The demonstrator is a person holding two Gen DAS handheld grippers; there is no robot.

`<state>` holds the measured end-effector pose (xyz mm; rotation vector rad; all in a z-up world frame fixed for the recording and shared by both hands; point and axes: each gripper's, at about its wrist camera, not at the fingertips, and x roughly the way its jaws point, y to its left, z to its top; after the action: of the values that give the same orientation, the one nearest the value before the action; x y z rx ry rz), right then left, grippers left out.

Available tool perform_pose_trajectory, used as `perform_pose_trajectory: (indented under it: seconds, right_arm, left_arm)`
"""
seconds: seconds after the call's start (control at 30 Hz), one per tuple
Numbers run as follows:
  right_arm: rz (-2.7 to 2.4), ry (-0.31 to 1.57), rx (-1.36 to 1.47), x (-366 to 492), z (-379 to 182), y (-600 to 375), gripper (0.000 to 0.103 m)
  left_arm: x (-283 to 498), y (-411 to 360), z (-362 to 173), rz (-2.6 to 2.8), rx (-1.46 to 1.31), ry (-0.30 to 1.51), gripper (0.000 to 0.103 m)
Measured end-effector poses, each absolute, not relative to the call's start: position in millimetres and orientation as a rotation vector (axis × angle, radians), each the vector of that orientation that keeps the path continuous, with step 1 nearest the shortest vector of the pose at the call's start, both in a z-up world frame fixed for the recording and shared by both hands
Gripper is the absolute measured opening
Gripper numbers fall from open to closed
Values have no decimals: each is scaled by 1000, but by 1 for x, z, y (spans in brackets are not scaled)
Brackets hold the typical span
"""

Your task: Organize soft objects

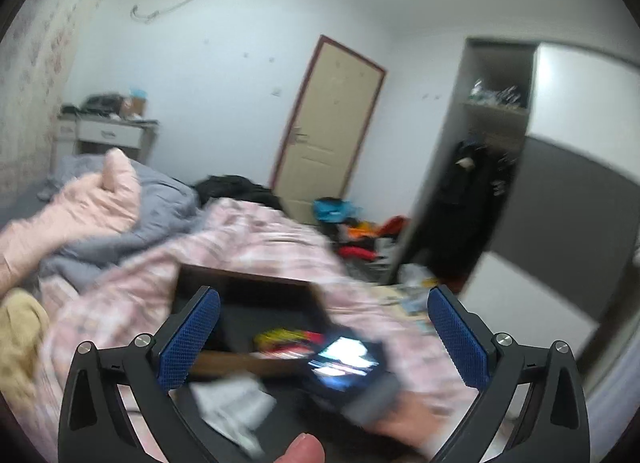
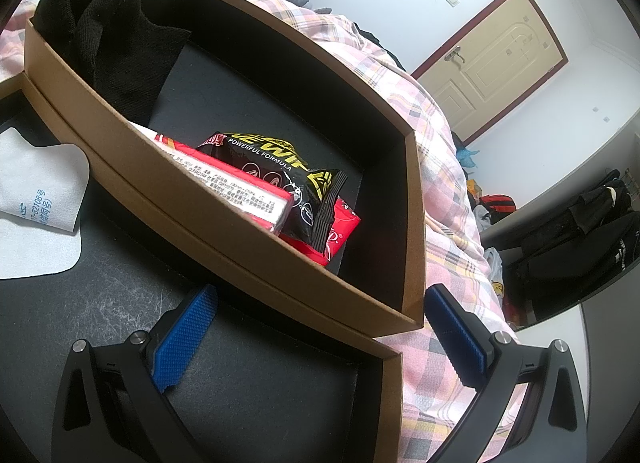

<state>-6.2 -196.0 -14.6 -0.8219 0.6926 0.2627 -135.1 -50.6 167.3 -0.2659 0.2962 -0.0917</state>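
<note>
A brown cardboard box (image 2: 224,199) with a black lining sits open on the pink plaid bedding. A black cloth (image 2: 108,43) droops over its rim at ten o'clock; a black-and-yellow wipes pack (image 2: 288,179) overlaps red packets (image 2: 332,231) at centre. A white cloth (image 2: 36,199) lies outside at nine o'clock.

Two cardboard boxes (image 2: 256,223), three packets (image 2: 280,179), one black sock (image 2: 116,43), one white cloth (image 2: 36,199).

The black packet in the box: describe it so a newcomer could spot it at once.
In the right wrist view, find the open cardboard box on the pink plaid bedding. At its near end lies a pile of packs; the black packet sits on top, over a red-and-white pack. Only it has yellow lettering and "POWERFUL FORMULA".
</note>
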Motion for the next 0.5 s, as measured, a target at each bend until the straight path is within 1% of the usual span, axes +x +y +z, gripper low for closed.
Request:
perform_pose_trajectory:
  seconds: [0.13, 0.2, 0.27, 0.4, 0.5]
  right_arm:
    - [263, 693, -820, -6, -15, -196, 102]
    - [264, 693, -819, -5, -15, -196, 102]
    - [264, 694, -818, -5, -15, -196, 102]
    - [264, 694, -819, -5, -15, -196, 102]
    - [262, 691, -824, -5, -15, -196, 102]
  left_arm:
    - [-71, -12, 113, 108, -234, 414, 103]
    - [-46, 10, 81, 170, -249, 490, 103]
    - [-29, 32, 50, 220, -320, 583, 103]
    - [-20, 39, 24, 174, -404, 651, 103]
    - [-15, 32, 17, 208, -361, 696, 103]
